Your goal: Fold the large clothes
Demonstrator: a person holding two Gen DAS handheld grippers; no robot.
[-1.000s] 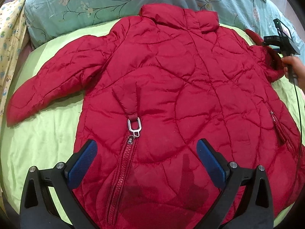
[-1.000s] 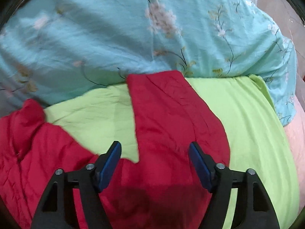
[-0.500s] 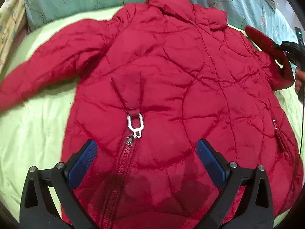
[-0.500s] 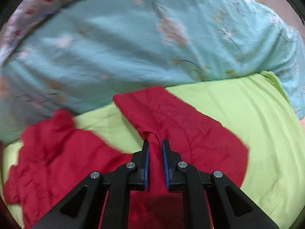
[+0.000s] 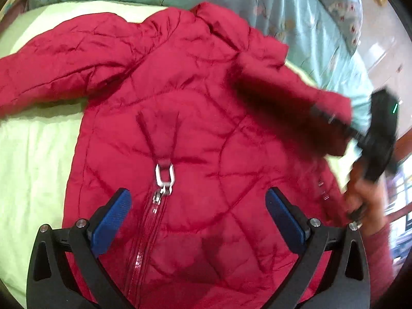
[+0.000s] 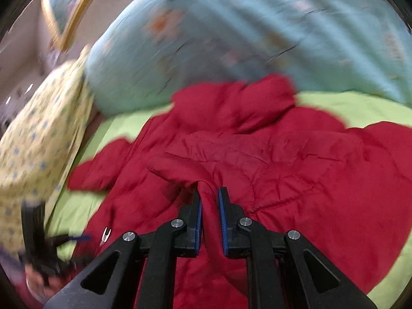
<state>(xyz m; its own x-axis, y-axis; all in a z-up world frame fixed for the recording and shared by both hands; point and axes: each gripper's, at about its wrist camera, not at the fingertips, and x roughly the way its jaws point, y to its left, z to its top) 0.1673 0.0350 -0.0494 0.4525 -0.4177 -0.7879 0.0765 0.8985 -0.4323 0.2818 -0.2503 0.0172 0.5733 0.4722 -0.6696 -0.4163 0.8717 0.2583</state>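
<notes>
A red quilted jacket (image 5: pixel 195 134) lies front up on a lime green sheet (image 5: pixel 33 170), with a silver zipper pull (image 5: pixel 164 175) at mid chest. My left gripper (image 5: pixel 198 219) is open above the jacket's lower front, holding nothing. My right gripper (image 6: pixel 208 206) is shut on the jacket's right sleeve (image 6: pixel 208 221) and holds it lifted over the jacket body (image 6: pixel 296 170). In the left wrist view the right gripper (image 5: pixel 332 122) shows blurred at the right, with the raised sleeve (image 5: pixel 288 100) stretched from it. The other sleeve (image 5: pixel 59 61) lies spread out to the left.
A teal floral quilt (image 5: pixel 296 20) is bunched along the far side of the bed (image 6: pixel 231 38). A yellow patterned cloth (image 6: pixel 38 149) hangs at the left in the right wrist view. The left gripper (image 6: pixel 46 247) shows blurred at lower left there.
My right gripper, shut on the sleeve since half a second ago, has lifted it and swung it left over the jacket body. My left gripper stays open and has drifted right over the lower front.
</notes>
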